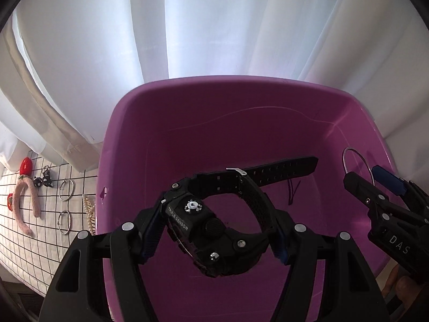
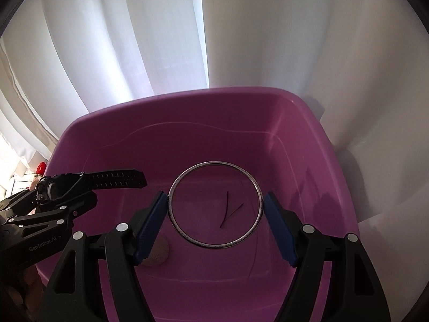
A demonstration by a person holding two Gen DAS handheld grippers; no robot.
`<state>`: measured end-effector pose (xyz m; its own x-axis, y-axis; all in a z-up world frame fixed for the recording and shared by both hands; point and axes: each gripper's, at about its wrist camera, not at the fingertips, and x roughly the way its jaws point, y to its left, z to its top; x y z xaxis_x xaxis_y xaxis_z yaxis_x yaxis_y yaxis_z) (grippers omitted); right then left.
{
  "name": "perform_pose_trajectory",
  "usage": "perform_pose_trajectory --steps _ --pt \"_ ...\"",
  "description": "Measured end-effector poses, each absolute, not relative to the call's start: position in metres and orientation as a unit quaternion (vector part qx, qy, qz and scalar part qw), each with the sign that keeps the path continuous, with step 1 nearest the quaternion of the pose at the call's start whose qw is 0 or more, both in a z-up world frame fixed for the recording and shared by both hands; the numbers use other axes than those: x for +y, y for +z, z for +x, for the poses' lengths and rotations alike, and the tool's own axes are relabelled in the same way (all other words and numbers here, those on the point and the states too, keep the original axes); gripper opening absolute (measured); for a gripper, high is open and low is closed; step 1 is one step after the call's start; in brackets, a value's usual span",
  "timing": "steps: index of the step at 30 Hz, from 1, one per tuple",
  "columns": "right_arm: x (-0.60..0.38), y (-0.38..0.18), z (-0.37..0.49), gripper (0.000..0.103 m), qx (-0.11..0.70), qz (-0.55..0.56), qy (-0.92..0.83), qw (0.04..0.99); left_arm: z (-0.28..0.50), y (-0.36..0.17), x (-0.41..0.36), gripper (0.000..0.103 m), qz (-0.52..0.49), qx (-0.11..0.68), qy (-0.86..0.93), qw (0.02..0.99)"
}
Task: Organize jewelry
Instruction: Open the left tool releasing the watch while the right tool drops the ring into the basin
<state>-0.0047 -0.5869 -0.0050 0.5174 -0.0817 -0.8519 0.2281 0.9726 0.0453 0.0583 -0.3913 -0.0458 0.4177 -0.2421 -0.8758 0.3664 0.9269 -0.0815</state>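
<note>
My left gripper (image 1: 214,230) is shut on a black digital watch (image 1: 214,230) and holds it above the inside of a purple plastic tub (image 1: 241,107). Its strap (image 1: 284,167) sticks out toward the far right. My right gripper (image 2: 215,209) is shut on a silver bangle (image 2: 214,244), held flat over the same tub (image 2: 187,112). The right gripper also shows in the left wrist view (image 1: 375,182), and the left gripper with the watch shows in the right wrist view (image 2: 53,187). A dark thin hair clip (image 2: 229,209) lies on the tub floor.
A checked white cloth (image 1: 40,230) lies left of the tub with a pink headband (image 1: 24,206), two silver bangles (image 1: 65,190), a pearl clip (image 1: 89,212), dark small pieces (image 1: 44,179) and red items (image 1: 26,165). White curtains (image 1: 187,26) hang behind. A pale round object (image 2: 158,252) lies in the tub.
</note>
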Motion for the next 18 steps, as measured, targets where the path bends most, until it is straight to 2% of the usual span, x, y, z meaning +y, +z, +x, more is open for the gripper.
perform_pose_trajectory --steps 6,16,18 --pt "-0.592 -0.029 0.001 0.071 0.519 0.085 -0.071 0.847 0.061 -0.054 -0.402 0.065 0.086 0.523 -0.157 0.834" --pt "-0.593 -0.035 0.002 0.071 0.537 0.086 -0.068 0.836 0.06 -0.058 -0.409 0.067 0.101 0.527 -0.141 0.832" --pt "-0.592 -0.036 0.001 0.072 0.535 0.089 -0.066 0.837 0.063 -0.053 -0.406 0.083 0.098 0.522 -0.136 0.836"
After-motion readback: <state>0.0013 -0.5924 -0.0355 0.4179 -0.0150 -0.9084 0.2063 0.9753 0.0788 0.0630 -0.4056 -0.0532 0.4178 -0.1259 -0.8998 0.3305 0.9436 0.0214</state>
